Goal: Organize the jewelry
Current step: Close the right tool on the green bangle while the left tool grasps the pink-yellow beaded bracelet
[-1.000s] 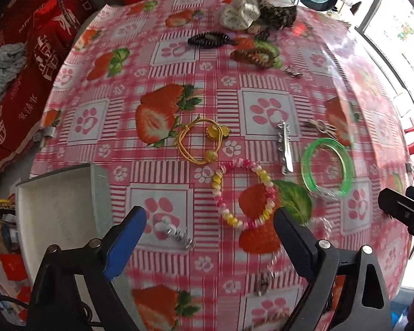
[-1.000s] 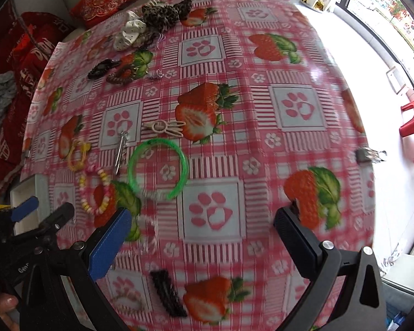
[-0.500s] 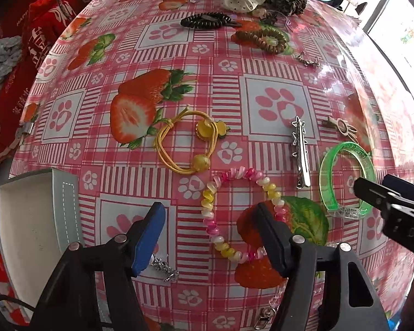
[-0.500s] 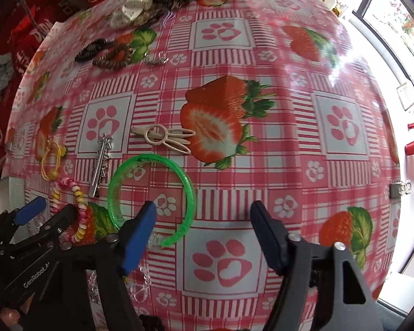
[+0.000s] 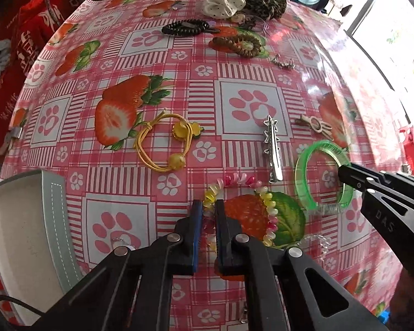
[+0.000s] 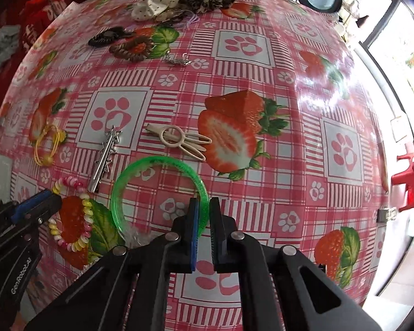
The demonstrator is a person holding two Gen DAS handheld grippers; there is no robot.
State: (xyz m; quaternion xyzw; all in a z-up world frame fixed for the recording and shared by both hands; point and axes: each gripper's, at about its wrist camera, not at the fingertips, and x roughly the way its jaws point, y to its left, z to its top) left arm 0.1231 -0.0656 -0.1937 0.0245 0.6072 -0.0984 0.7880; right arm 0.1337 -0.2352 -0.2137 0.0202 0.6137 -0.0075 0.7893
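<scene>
On the pink strawberry tablecloth lies a pastel beaded bracelet. My left gripper points steeply down at it, its jaws closing with the bracelet's left side pinched between the pads. A green translucent bangle lies to the right of it. My right gripper is closing on the bangle's right rim, which sits between its pads. In the left wrist view the right gripper shows at the bangle. In the right wrist view the left gripper shows at the bracelet.
An open grey box with a white inside stands at the table's left edge. A yellow hair tie, a silver star clip and a cream clip lie close by. Coiled hair ties and scrunchies lie at the far side.
Both grippers went from wide open to closed: the left onto the beaded bracelet, the right onto the green bangle. The right gripper moved down and left to the bangle.
</scene>
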